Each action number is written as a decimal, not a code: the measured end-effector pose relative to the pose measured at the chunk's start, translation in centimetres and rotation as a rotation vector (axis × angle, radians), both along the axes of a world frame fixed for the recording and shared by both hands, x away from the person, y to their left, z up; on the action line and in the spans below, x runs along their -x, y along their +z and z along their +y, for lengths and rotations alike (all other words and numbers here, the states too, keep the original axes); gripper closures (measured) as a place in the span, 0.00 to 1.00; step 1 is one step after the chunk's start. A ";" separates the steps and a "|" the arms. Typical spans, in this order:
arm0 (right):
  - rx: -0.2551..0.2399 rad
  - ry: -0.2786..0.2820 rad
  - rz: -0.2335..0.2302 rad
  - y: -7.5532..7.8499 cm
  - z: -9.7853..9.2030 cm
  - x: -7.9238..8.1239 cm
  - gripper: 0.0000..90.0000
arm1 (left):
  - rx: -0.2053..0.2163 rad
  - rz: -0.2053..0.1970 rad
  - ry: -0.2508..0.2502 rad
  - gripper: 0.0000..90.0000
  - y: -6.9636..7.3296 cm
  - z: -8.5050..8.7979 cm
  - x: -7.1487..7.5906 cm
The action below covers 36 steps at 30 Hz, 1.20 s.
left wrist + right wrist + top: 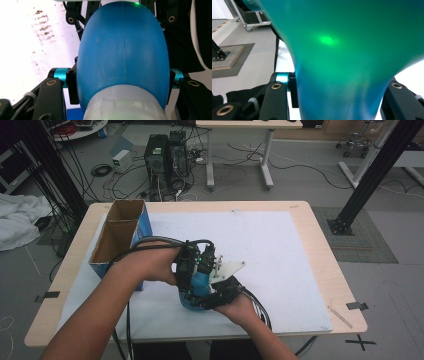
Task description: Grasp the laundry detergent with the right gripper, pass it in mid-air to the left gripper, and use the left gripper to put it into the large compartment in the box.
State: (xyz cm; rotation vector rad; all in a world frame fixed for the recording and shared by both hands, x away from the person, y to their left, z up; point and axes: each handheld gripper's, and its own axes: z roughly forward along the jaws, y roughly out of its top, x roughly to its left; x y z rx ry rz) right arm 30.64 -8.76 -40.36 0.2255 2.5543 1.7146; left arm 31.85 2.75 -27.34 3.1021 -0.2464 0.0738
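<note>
Blue bulb — pinched by both the left gripper and right gripper (carton beside) — over the mat.

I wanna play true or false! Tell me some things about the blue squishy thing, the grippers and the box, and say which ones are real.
1. Both grippers are closed on the blue bulb. True: the left gripper and the right gripper each clamp it between their jaws.
2. The blue bulb sits inside the cardboard box. False: it is held above the white mat, beside the cardboard box.
3. The box is open on top. True.
4. The box stands at the right side of the table. False: it stands at the left side.
5. The bulb has a pale end. True: the left gripper view shows a whitish part at one end.
</note>
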 end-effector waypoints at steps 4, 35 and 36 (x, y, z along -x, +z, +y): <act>-0.002 0.002 -0.001 0.0 0.0 0.1 0.51 | -0.008 0.002 0.005 0.43 0.0 0.0 0.1; 0.027 -0.082 0.002 2.1 -3.8 -0.6 0.25 | -0.022 -0.005 0.136 0.43 3.7 2.1 -1.0; 0.031 -0.085 0.004 2.2 -4.0 -0.7 0.25 | -0.022 -0.005 0.136 0.43 3.7 2.1 -1.0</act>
